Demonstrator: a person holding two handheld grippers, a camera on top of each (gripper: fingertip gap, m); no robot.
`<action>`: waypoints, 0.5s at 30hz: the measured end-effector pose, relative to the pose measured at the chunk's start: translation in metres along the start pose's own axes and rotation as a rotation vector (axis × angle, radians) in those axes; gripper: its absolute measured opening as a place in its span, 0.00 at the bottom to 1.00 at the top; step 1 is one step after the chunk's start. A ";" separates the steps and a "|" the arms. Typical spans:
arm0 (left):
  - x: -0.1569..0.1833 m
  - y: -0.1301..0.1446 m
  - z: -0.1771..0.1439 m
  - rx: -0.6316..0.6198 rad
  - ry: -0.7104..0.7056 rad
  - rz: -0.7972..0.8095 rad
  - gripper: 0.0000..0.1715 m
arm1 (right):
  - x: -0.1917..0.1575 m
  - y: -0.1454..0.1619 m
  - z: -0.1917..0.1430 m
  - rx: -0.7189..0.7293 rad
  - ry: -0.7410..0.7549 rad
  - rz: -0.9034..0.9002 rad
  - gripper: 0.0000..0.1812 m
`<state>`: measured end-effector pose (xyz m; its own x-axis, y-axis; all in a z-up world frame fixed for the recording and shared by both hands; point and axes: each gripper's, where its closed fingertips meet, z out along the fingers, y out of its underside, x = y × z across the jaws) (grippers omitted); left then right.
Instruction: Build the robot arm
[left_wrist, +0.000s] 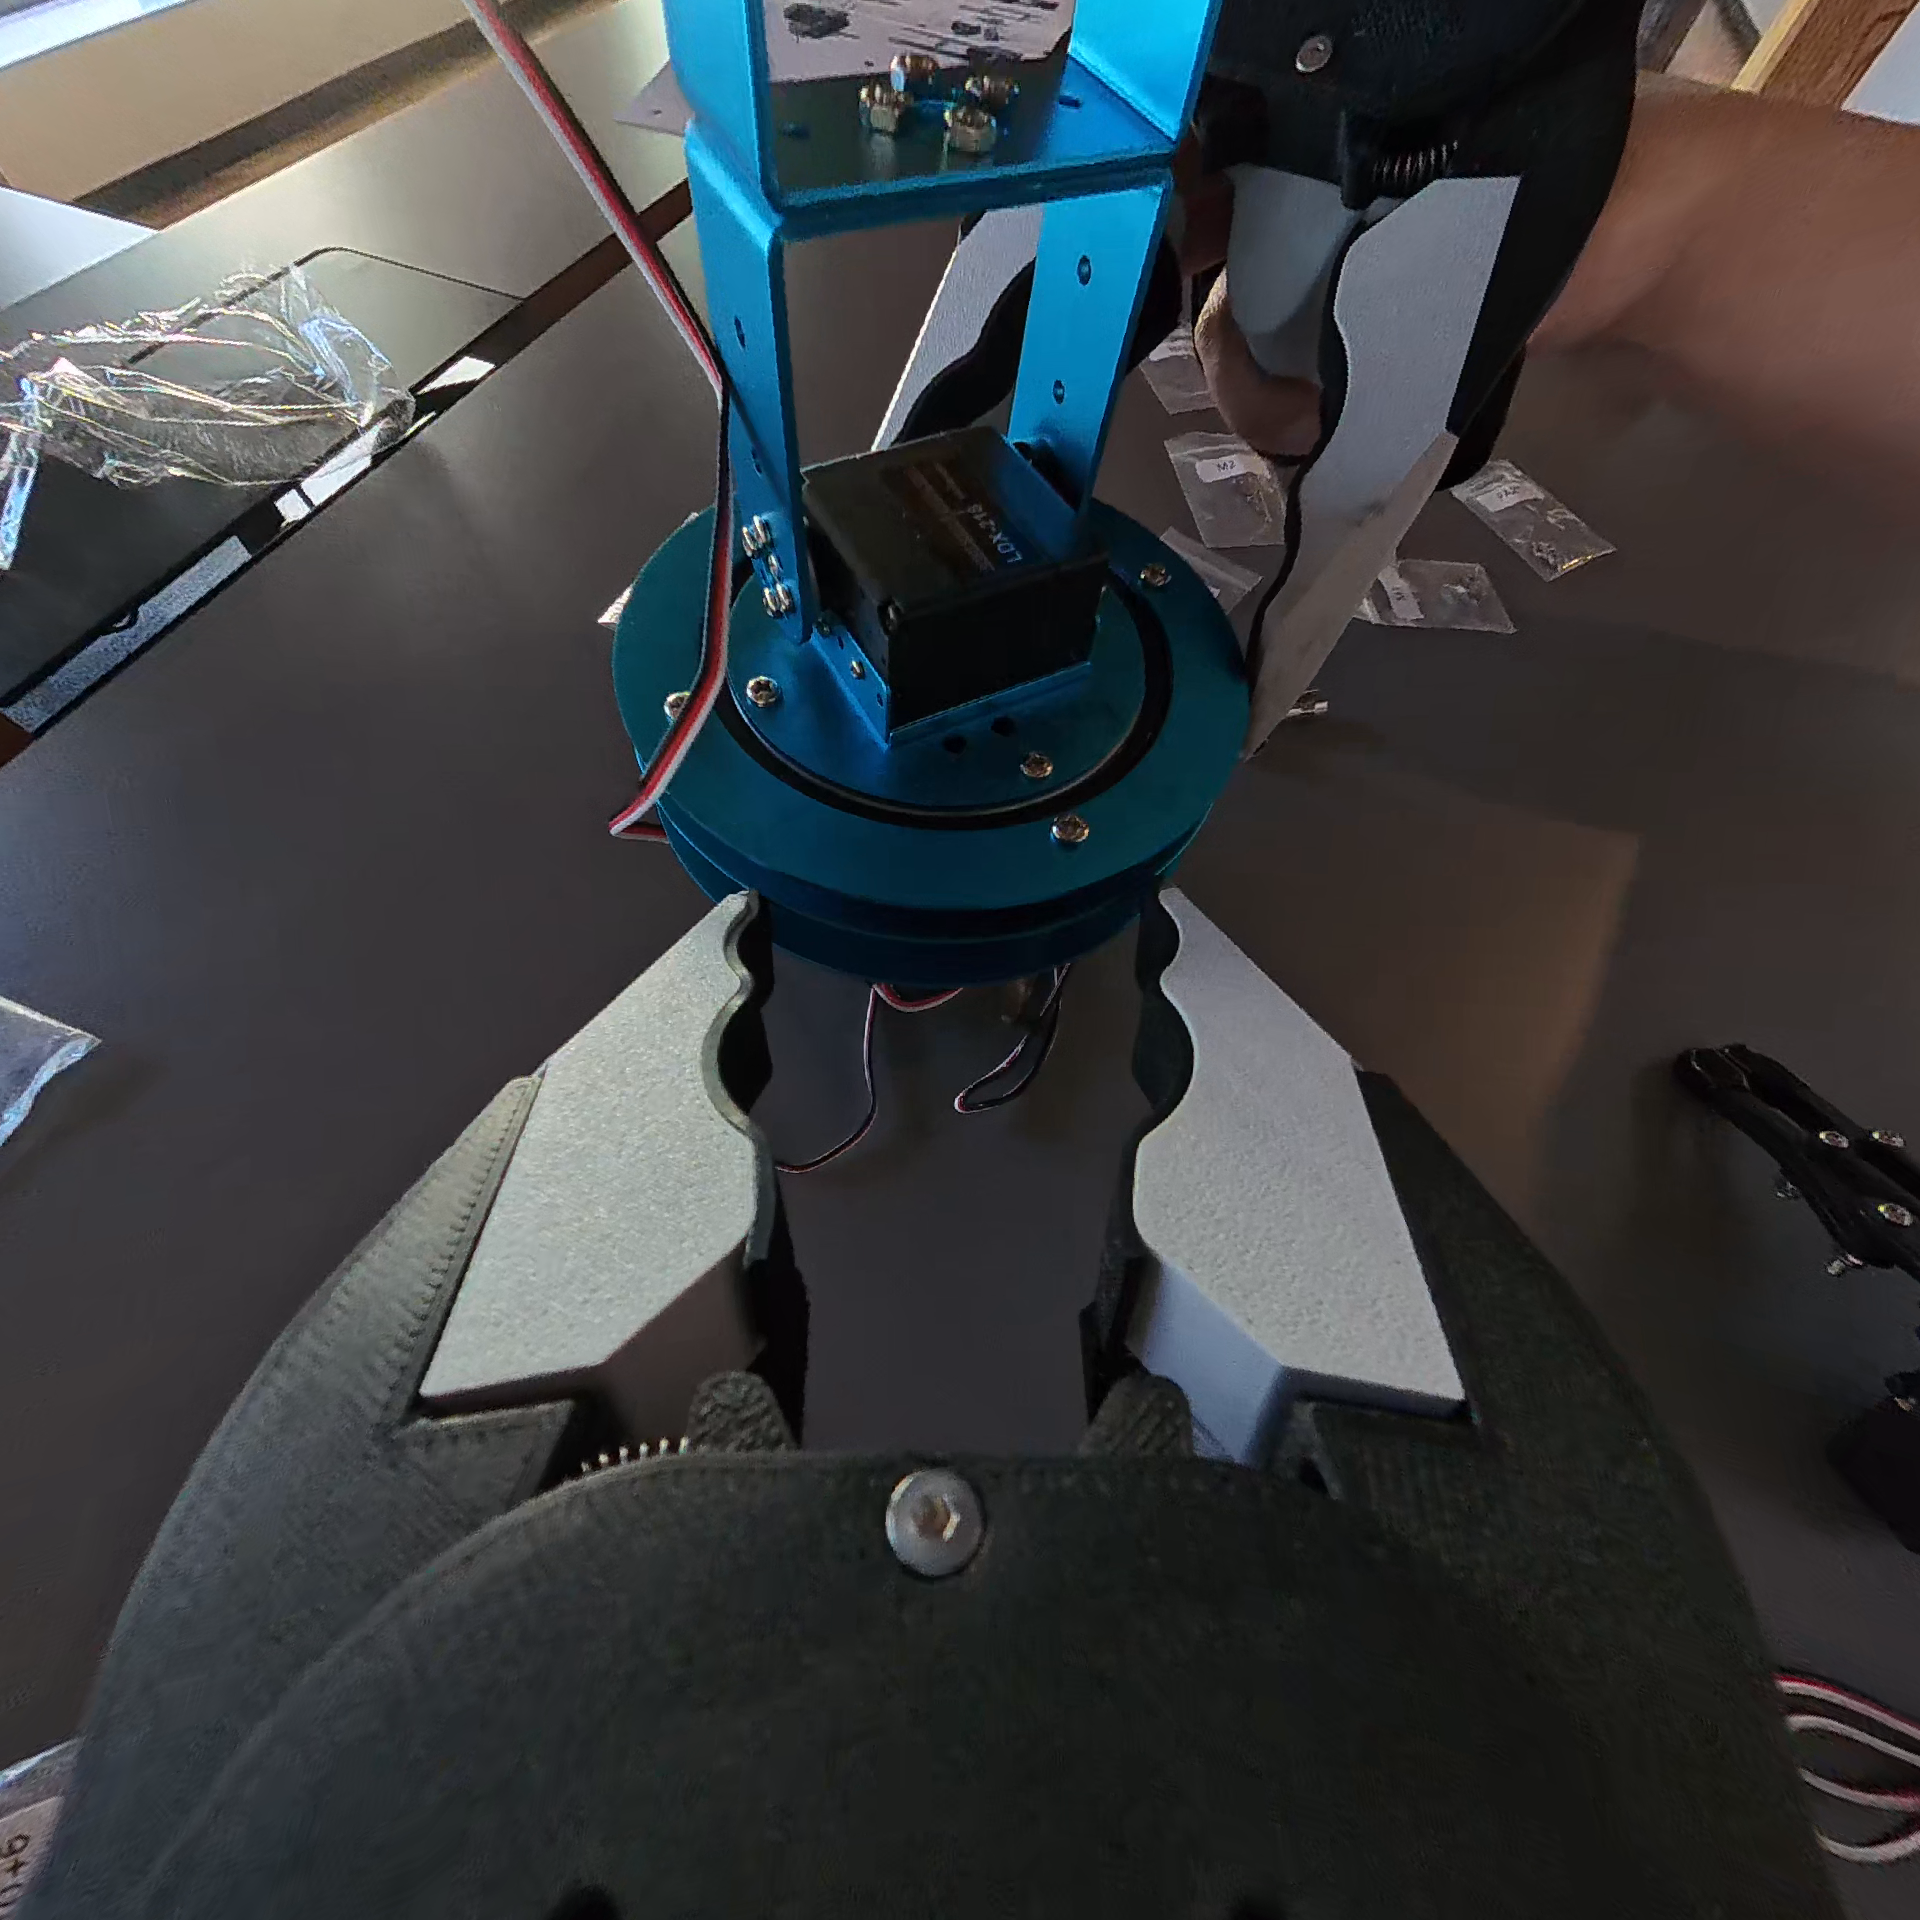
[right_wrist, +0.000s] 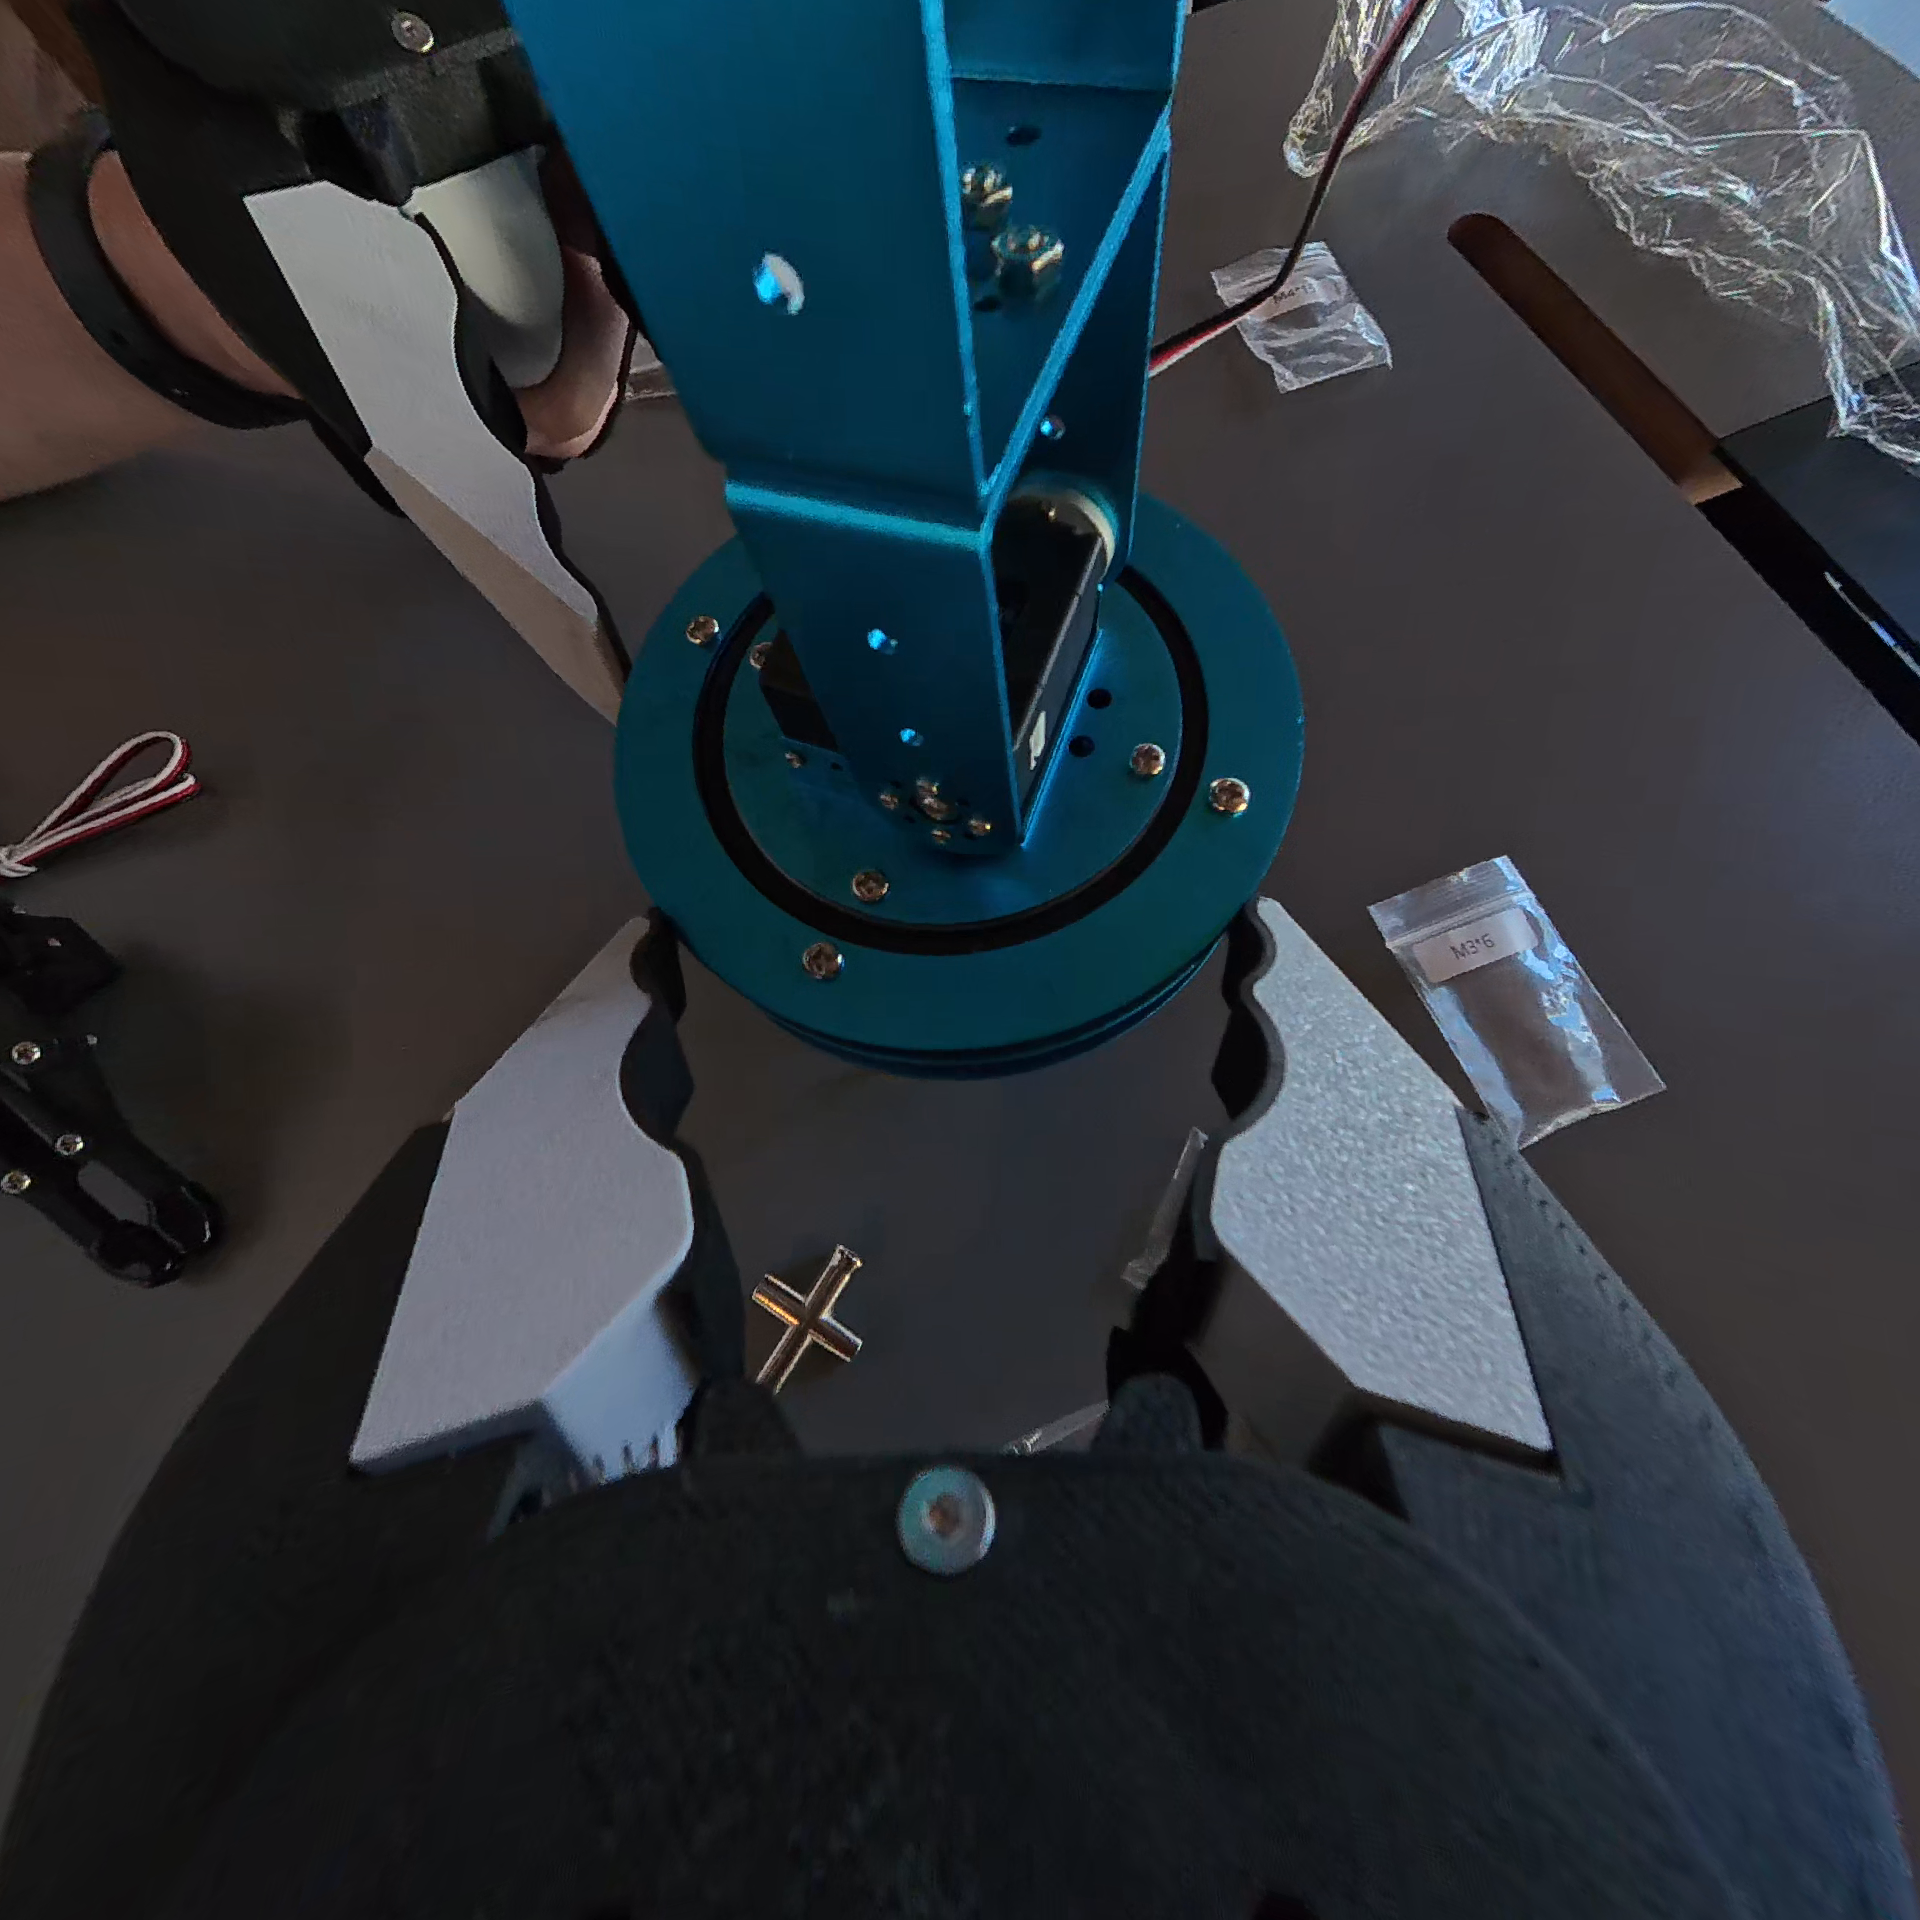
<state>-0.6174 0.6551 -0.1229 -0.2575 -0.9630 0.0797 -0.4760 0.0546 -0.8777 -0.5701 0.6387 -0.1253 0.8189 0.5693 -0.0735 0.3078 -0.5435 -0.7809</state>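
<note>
A blue round base (left_wrist: 935, 831) stands on the dark table (left_wrist: 312, 935), carrying a black servo (left_wrist: 956, 592) and a tall blue bracket column (left_wrist: 1081, 343) with brass nuts inside. My left gripper (left_wrist: 956, 902) clasps the near lower rim of the base, one fingertip on each side. My right gripper (right_wrist: 951, 925) clasps the same base (right_wrist: 956, 966) from the opposite side with its jaws set wide. Each gripper also shows across the base in the other's view: the right one (left_wrist: 1340, 499) and the left one (right_wrist: 457, 436). A red, white and black servo wire (left_wrist: 665, 312) runs up from the base.
Small zip bags of screws (left_wrist: 1226, 488) (right_wrist: 1517, 997) lie around the base. A steel cross wrench (right_wrist: 805, 1314) lies between my right fingers. Crumpled clear plastic (right_wrist: 1662, 177) lies on a dark tray, black claw parts (right_wrist: 94, 1164) lie to one side, and a coiled wire (right_wrist: 114, 790) lies nearby. The steel cross wrench (right_wrist: 805, 1314) is about 9 centimetres from my right fingertips.
</note>
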 end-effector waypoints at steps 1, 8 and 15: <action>0.000 0.000 0.000 -0.003 -0.002 -0.001 0.41 | 0.000 0.000 0.000 -0.003 -0.002 0.000 0.58; -0.002 -0.001 0.002 -0.013 -0.010 -0.001 0.40 | 0.003 0.001 -0.001 -0.030 -0.005 -0.001 0.57; -0.002 -0.004 0.007 -0.018 -0.006 -0.001 0.40 | 0.006 0.004 -0.004 -0.044 0.000 0.006 0.57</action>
<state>-0.6094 0.6550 -0.1232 -0.2520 -0.9646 0.0781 -0.4918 0.0581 -0.8687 -0.5617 0.6375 -0.1258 0.8209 0.5658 -0.0777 0.3238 -0.5732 -0.7527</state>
